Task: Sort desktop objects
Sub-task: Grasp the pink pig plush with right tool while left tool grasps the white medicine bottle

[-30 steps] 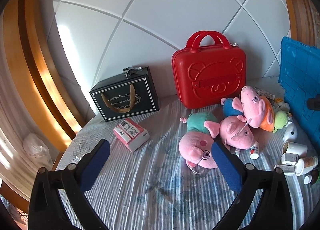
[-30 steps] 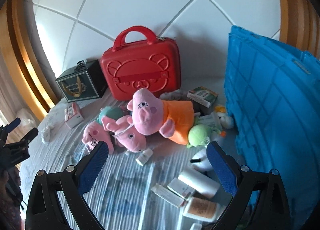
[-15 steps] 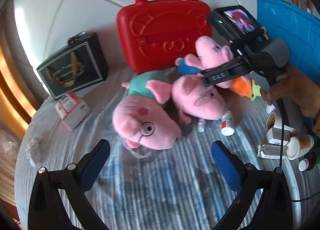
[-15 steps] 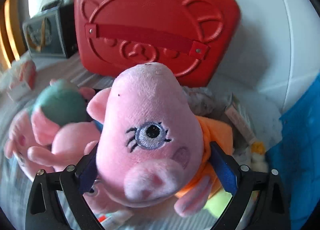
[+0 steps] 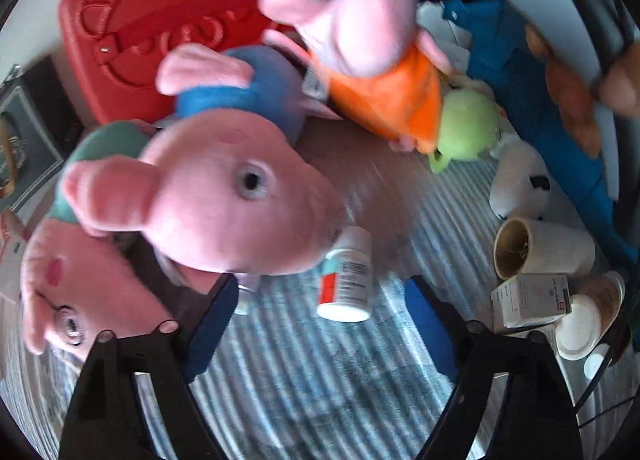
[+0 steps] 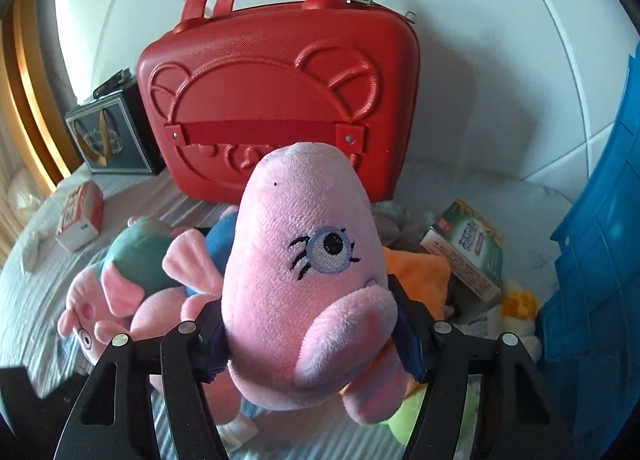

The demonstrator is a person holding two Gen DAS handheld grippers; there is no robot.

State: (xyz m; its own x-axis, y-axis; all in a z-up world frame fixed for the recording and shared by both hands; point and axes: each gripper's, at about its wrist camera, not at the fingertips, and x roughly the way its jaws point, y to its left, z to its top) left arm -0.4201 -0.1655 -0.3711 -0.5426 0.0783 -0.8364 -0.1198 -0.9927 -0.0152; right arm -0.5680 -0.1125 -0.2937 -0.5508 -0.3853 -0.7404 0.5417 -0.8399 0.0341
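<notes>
— Right gripper (image 6: pixel 316 344)?
— Clamped on the head of the pink pig plush in the orange dress (image 6: pixel 308 272); jaws just closing in, blue pads pressed into both cheeks. Head fills the gap between the fingers (image 6: pixel 408 348), snout pointing up and away toward the red case (image 6: pixel 276 96), long axis running from near to far along the fingers. Orange dress trailing behind and to the right, lifted clear of the pile as seen in the left wrist view.
— Left gripper (image 5: pixel 320 324)?
— Part-way wide, jaws just narrowing, gripping nothing. Tilted steeply down over the striped cloth on the counter (image 5: pixel 312 380). Left finger (image 5: pixel 212 324) tucked under the chin of the pig plush in the blue shirt (image 5: pixel 232 204); contact too blurred to call. White pill bottle (image 5: pixel 346 276) lying in the gap, nearer the far end, cap toward the near side, long axis roughly along the fingers, clear of both pads.
— Blue-shirt pig's heading?
— Head toward the near side, snout to the right, body stretching far-left toward the red case.
— Around it?
— Pig plush in the teal shirt (image 5: pixel 92 284) at the left, green plush (image 5: pixel 468 128) at the right, blue crate (image 6: pixel 592 280) far right, person's hand (image 5: pixel 576 100) on the right handle.
</notes>
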